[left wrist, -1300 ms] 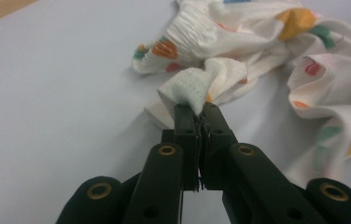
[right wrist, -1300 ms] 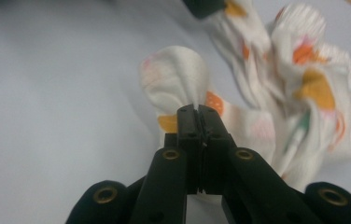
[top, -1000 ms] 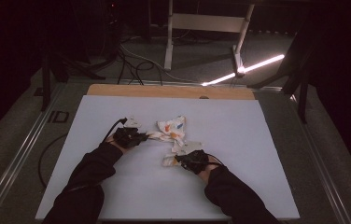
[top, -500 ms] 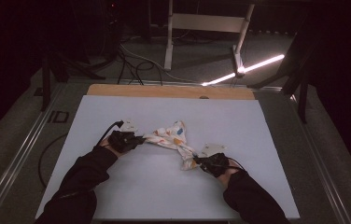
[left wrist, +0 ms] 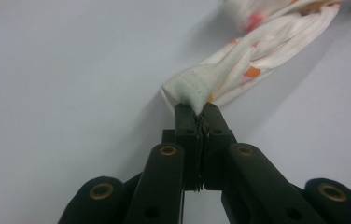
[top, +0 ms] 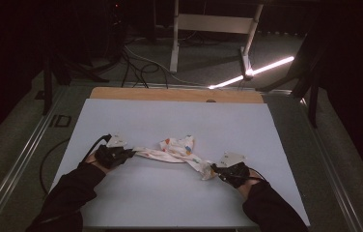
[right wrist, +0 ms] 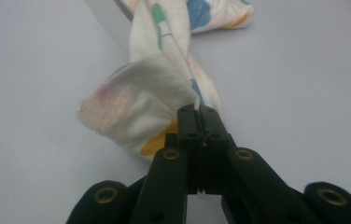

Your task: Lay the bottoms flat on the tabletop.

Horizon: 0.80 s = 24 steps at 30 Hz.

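Observation:
A white cloth with coloured prints [top: 177,151] lies stretched and twisted across the middle of the white table [top: 179,113]. My left gripper [top: 130,152] is shut on the cloth's left end; its own view has the hemmed edge of the cloth [left wrist: 197,86] pinched between the black jaws of the left gripper [left wrist: 197,112]. My right gripper [top: 213,168] is shut on the cloth's right end, and in the right gripper view a bunched fold of the cloth [right wrist: 136,109] spills out to the left of the right gripper [right wrist: 198,112]. The middle of the cloth stays bunched.
A wooden strip [top: 174,94] runs along the table's far edge. Beyond it stand a metal frame [top: 213,29], cables [top: 141,65] on the floor and a bright light bar [top: 254,71]. Metal rails [top: 20,159] border the table on the left.
Both hands have moved apart, left hand leftward and right hand rightward and nearer, pulling the crumpled cloth out into a long twisted band.

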Motion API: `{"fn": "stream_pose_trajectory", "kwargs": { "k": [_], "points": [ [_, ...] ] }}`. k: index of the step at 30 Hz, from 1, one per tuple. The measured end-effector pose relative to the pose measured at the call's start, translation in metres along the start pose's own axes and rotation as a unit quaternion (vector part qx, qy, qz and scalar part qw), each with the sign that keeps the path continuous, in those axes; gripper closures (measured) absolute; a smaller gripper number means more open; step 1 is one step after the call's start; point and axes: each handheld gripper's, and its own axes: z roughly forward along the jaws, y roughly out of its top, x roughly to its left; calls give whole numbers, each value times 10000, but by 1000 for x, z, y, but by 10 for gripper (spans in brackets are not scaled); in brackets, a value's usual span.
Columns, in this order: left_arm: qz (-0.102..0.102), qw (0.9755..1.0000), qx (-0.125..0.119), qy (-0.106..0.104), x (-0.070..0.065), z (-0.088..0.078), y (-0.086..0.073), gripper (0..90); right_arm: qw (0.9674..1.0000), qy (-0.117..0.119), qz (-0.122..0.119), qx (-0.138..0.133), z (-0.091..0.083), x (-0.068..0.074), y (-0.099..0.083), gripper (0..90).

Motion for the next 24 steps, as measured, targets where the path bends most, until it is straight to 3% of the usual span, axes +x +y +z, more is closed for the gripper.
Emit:
{"fn": "stream_pose_trajectory", "kwargs": {
  "k": [2, 4, 5, 7, 8, 9, 16, 19, 20, 22, 24],
  "points": [
    [-166, 9998, 3, -94, 2, -4, -9, 885, 10000, 15, -9, 1, -1, 0, -2, 896],
    [-156, 9998, 36, -84, 0, -7, -17, 884, 9999, 147, 20, -56, -4, 2, -7, 896],
    [-222, 9995, -35, -229, -6, -10, -23, 883, 9998, 195, 33, -62, -4, 4, -7, 895],
    [-198, 9994, -55, -271, -10, -11, -26, 882, 9997, 234, -95, -57, -4, 8, -8, 894],
    [-241, 9986, -70, -470, -18, -13, -30, 880, 9996, 225, -165, -32, -4, 10, -8, 894],
    [-241, 9986, -70, -470, -18, -13, -30, 878, 9996, 225, -165, -32, -4, 10, -8, 894],
    [13, 9958, 52, -912, -50, -16, -37, 865, 9986, 472, -218, -23, -5, 17, -7, 884],
    [62, 9919, 120, -1260, -56, -18, -37, 862, 9986, 520, -106, -65, -7, 18, -6, 845],
    [115, 9912, 140, -1314, -58, -19, -37, 841, 9984, 520, -175, -114, -8, 17, -5, 809],
    [171, 9914, 66, -1292, -62, -22, -33, 732, 9976, 637, 40, -257, -13, 17, -1, 740],
    [225, 9928, -56, -1176, -67, -25, -27, 503, 9972, 556, 26, -490, -21, 14, 8, 670]
  ]
}}
